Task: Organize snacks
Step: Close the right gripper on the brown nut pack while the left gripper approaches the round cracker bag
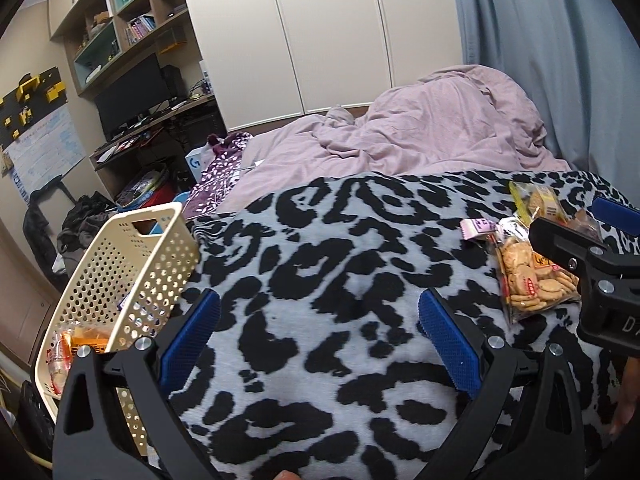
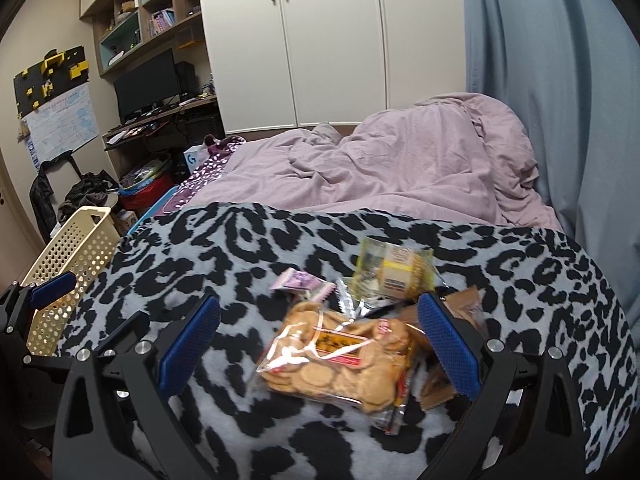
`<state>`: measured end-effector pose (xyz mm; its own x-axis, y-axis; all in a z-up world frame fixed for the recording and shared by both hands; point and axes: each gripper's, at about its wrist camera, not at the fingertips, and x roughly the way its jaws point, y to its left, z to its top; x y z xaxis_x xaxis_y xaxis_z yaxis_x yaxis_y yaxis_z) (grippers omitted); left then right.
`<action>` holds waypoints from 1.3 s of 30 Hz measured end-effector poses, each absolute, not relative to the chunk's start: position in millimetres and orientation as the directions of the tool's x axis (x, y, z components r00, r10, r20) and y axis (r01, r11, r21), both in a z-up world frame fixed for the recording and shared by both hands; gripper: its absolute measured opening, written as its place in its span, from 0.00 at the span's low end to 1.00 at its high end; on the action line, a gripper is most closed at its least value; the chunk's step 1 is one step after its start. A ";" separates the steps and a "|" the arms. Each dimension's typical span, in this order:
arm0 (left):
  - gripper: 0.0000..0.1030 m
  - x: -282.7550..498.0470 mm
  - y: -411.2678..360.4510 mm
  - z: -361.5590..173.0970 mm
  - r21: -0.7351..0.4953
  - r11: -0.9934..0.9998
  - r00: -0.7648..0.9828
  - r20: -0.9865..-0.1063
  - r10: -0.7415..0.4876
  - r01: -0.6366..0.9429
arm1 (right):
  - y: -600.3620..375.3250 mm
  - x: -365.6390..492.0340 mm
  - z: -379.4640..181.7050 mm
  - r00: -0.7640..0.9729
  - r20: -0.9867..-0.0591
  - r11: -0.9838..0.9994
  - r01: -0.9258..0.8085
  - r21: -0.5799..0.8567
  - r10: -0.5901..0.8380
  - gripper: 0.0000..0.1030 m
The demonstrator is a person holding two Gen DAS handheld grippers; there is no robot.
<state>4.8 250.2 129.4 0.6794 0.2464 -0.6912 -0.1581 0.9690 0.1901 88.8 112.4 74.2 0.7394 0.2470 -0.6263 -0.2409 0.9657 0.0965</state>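
A clear bag of round biscuits [image 2: 340, 364] lies on the leopard-print blanket [image 2: 248, 256], between the wide-apart fingers of my right gripper [image 2: 320, 344]. Behind the bag lie a yellow-labelled packet [image 2: 394, 274], a small pink packet [image 2: 300, 282] and brown packets [image 2: 464, 306]. My left gripper [image 1: 318, 340] is open over bare blanket [image 1: 328, 280], with nothing between its fingers. A cream perforated basket [image 1: 132, 264] stands at the bed's left edge, with an orange snack packet [image 1: 86, 336] inside. In the left wrist view the biscuit bag [image 1: 532, 280] sits at the right, partly behind the right gripper's arm.
A rumpled pink duvet [image 2: 400, 160] covers the far half of the bed. White wardrobe doors [image 2: 332, 40] and a blue curtain [image 2: 560, 80] stand behind. A desk with a monitor [image 2: 148, 82], shelves and floor clutter fill the left side.
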 end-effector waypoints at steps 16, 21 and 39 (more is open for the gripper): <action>0.98 12.8 224.0 121.6 0.190 0.977 0.674 -0.709 0.208 -0.101 | 76.7 92.6 58.8 0.736 -0.650 0.982 -0.165 0.096 0.187 0.95; 0.98 14.7 217.5 120.3 0.189 0.979 0.673 -0.714 0.194 -0.082 | 57.9 92.8 54.1 0.739 -0.655 0.987 -0.126 0.101 0.161 0.95; 0.98 22.1 200.5 112.8 0.149 0.988 0.664 -0.737 0.129 -0.026 | 7.5 109.2 39.6 0.695 -0.707 0.991 -0.085 0.105 0.135 0.95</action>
